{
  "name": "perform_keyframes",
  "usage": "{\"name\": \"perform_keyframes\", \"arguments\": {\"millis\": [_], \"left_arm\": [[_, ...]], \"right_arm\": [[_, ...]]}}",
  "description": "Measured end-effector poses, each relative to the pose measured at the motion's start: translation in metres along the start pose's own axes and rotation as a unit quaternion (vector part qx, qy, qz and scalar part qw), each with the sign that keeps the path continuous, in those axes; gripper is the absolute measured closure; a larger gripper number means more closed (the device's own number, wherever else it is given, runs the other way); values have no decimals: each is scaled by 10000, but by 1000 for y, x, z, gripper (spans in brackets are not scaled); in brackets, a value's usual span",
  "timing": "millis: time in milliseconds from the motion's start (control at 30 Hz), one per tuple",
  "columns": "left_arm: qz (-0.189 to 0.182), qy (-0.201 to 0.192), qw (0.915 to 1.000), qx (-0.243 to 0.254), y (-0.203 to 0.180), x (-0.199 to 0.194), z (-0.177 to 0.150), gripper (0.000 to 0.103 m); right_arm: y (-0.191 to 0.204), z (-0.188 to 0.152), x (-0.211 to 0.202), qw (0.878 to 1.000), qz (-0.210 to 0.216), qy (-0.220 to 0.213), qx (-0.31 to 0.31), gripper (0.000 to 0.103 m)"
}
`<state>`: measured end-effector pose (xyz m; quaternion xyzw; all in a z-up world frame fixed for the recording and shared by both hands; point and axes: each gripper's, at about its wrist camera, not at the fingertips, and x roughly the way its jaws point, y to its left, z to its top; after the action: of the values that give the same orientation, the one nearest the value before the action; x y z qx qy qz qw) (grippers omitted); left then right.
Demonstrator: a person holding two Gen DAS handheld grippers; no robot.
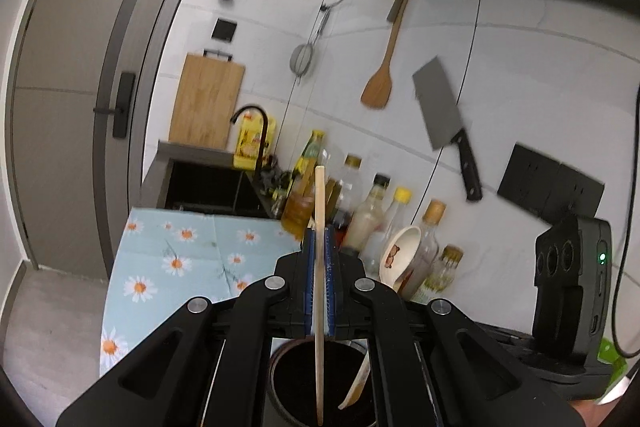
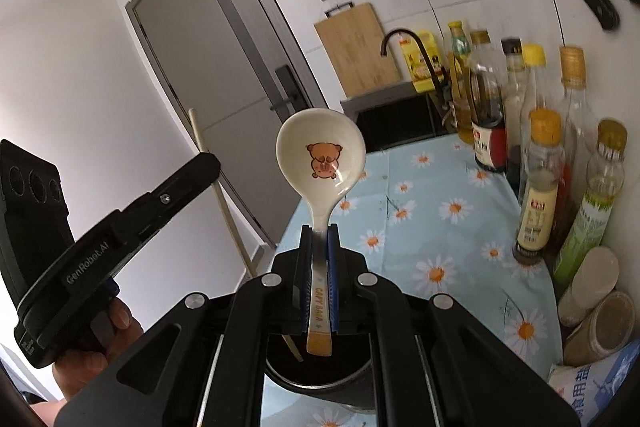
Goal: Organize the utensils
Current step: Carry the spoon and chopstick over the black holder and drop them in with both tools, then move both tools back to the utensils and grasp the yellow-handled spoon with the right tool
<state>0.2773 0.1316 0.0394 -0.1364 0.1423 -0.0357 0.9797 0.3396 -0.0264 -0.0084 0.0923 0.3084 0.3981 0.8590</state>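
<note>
A slim pale wooden chopstick [image 1: 320, 227] is clamped upright in the left gripper [image 1: 319, 239] and a white ceramic bear-printed spoon [image 2: 321, 163] in the right gripper [image 2: 320, 239], both held handle-down over the dark round holder [image 1: 296, 379], apparently for stowing.

glossy ceramic spoon [image 2: 321, 151], pale wooden chopstick [image 1: 319, 227]

Your left wrist view looks along its fingers, slightly downward, close above a dark round cup [image 1: 320, 383], facing the white tiled wall [image 1: 500, 75]. Your right wrist view sits close above probably the same cup [image 2: 320, 381], facing the grey door [image 2: 224, 67]. Both share the daisy-print blue tablecloth [image 1: 180, 259] [image 2: 440, 227].
</note>
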Motion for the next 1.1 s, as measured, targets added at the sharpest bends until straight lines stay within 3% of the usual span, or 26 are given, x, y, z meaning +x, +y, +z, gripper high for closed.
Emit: {"name": "perform_keyframes", "arguments": {"millis": [467, 600, 1100], "left_arm": [[47, 561, 9984, -54, 4, 4, -38, 98], [94, 718, 9973, -76, 5, 3, -43, 98], [246, 719, 9969, -188, 8, -23, -33, 98]], "right_arm": [[-2, -24, 14, 9991, 3, 410, 62, 94], [0, -25, 11, 9991, -15, 407, 88, 88], [6, -23, -17, 9996, -71, 256, 74, 87]]}}
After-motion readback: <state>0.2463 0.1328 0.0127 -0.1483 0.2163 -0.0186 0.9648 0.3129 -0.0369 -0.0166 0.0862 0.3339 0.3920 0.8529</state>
